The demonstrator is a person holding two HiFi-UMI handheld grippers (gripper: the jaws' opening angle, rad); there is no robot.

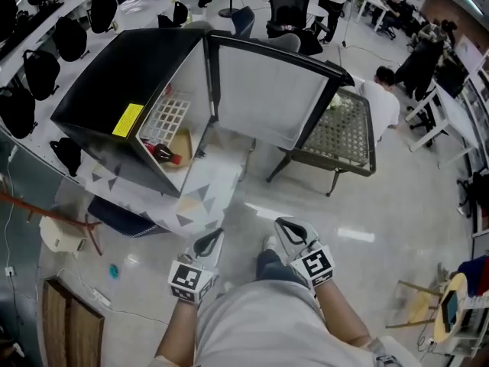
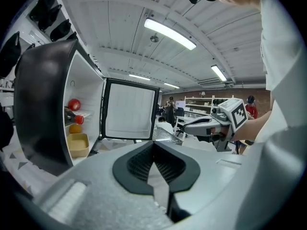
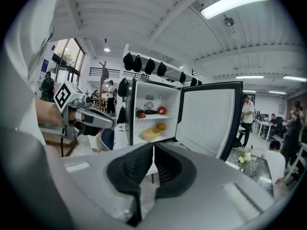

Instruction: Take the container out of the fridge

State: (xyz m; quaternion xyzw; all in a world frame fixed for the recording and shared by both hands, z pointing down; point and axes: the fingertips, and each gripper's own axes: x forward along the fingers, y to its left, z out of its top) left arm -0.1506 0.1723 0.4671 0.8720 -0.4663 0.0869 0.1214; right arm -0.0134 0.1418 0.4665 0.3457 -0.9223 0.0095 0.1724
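The pale yellow shallow plastic container (image 1: 181, 148) sat inside the small black fridge (image 1: 92, 90), its door open. The left gripper (image 1: 208, 243) and right gripper (image 1: 288, 229) hung well apart from it, jaws closed and empty. Reaching, grasping and lifting out were all left to do.

Bright, even light from ceiling tubes (image 2: 170, 34) above the fridge (image 2: 41, 109); I note glare streaks on the floor (image 1: 306, 216) before it. Fisheye warps edges, corners black, foreground soft.
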